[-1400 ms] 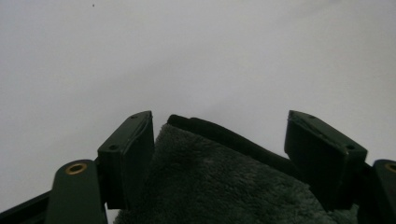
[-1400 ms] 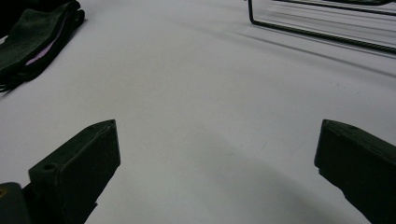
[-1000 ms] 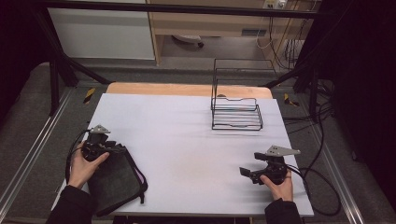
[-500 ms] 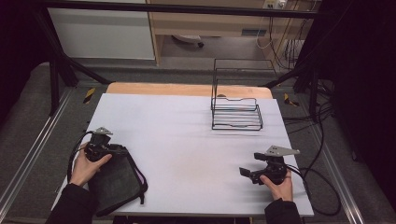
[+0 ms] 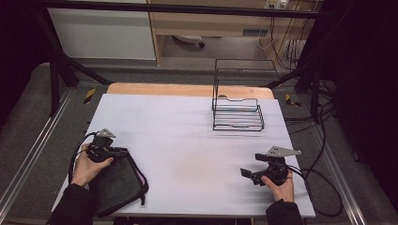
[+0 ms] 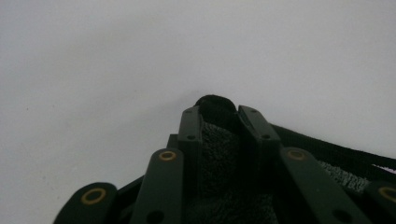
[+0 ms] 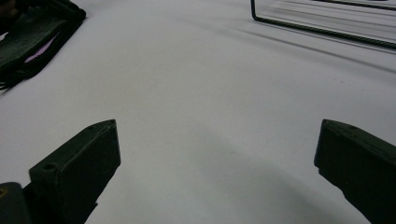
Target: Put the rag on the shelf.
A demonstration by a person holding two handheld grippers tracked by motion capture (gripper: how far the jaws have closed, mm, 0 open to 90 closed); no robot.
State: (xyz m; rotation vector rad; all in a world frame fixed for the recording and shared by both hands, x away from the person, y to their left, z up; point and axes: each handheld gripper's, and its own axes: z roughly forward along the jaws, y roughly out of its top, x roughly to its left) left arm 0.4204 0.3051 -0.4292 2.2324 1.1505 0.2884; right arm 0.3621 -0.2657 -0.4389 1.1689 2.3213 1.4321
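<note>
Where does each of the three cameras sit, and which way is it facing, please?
High view: above the person's side, looking forward and down on the white table; both forearms, left gripper and right gripper show.
Left gripper view: on the left gripper, looking along its jaws, which have just been closing on the dark bag.
Right gripper view: on the right gripper, jaws wide apart, facing across the table.
Shared: the bag and wire rack appear in the high view too.
</note>
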